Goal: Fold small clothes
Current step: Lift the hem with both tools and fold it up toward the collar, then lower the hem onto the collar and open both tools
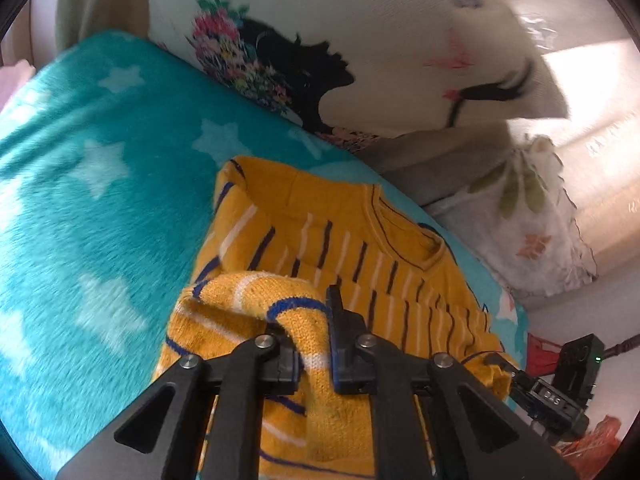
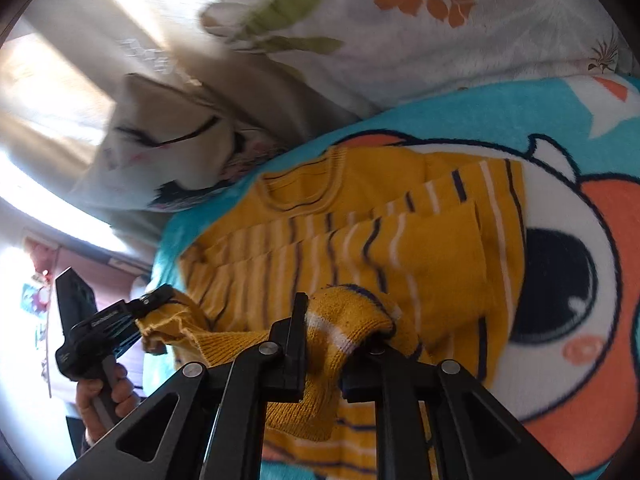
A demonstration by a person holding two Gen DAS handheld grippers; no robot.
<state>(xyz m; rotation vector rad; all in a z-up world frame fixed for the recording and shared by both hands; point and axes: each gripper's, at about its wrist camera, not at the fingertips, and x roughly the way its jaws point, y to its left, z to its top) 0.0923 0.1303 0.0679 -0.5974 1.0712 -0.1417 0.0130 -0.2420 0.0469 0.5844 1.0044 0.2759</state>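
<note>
Plainly, both pairs of fingers are pinching knit: the left gripper (image 1: 316,344) has a bunched fold of the sweater (image 1: 352,256) squeezed between its fingers at about 6 o'clock in its own view, and the right gripper (image 2: 340,344) clamps a similar wad at 6 o'clock in its view. Seen from the right wrist, the left gripper (image 2: 154,300) sits at 8 o'clock, nipping the far corner of the same lifted edge — so the two hold one edge between them, probably the hem, though the bunching makes that hard to confirm.

Judging by this, the step in hand is the lengthwise fold: bottom edge raised, ready to be carried toward the neckline (image 1: 404,236) at 1 o'clock. That next move calls for both hands travelling together and level, keeping the edge taut, then setting it down square near the collar before letting go.

Beyond the fingers, the sweater is mustard yellow with thin dark-blue and white stripes, a soft ribbed knit. Its sleeves look already turned in over the body. It lies on a fluffy turquoise blanket (image 1: 100,220) with white stars, with printed pillows (image 1: 360,40) past it at 12 o'clock.
</note>
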